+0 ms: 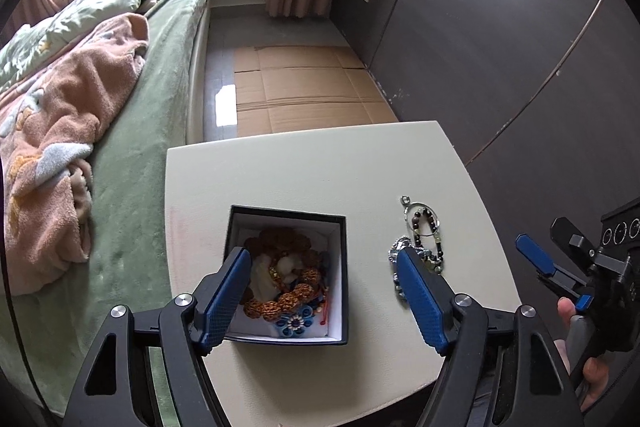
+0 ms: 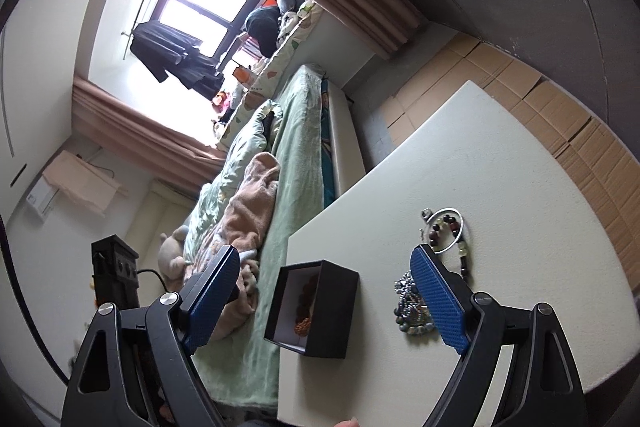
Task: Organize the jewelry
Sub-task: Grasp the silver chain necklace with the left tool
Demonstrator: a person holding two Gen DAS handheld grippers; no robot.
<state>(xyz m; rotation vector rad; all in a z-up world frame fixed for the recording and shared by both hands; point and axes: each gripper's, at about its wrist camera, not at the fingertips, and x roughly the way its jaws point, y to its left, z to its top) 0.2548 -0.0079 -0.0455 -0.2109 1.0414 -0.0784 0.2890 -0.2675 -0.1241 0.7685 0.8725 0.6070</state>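
A black square box (image 1: 340, 291) with a white lining stands on the cream table (image 1: 304, 171). It holds a brown carved-bead bracelet (image 1: 288, 301), a blue flower piece (image 1: 294, 323) and other jewelry. My left gripper (image 1: 322, 261) is open and empty, its fingers spread just above the box. Right of the box lie a dark bead bracelet with a silver ring (image 1: 426, 227) and a silvery chain pile (image 1: 398, 247). In the right wrist view my right gripper (image 2: 324, 259) is open and empty above the box (image 2: 320, 311), with the bead bracelet (image 2: 450, 231) and chain pile (image 2: 410, 303) to the right.
A bed with a green blanket (image 1: 160, 163) and a pink fleece garment (image 1: 64, 131) borders the table on the left. Flattened cardboard (image 1: 304, 87) covers the floor beyond the table. A dark wardrobe wall (image 1: 500, 27) stands to the right.
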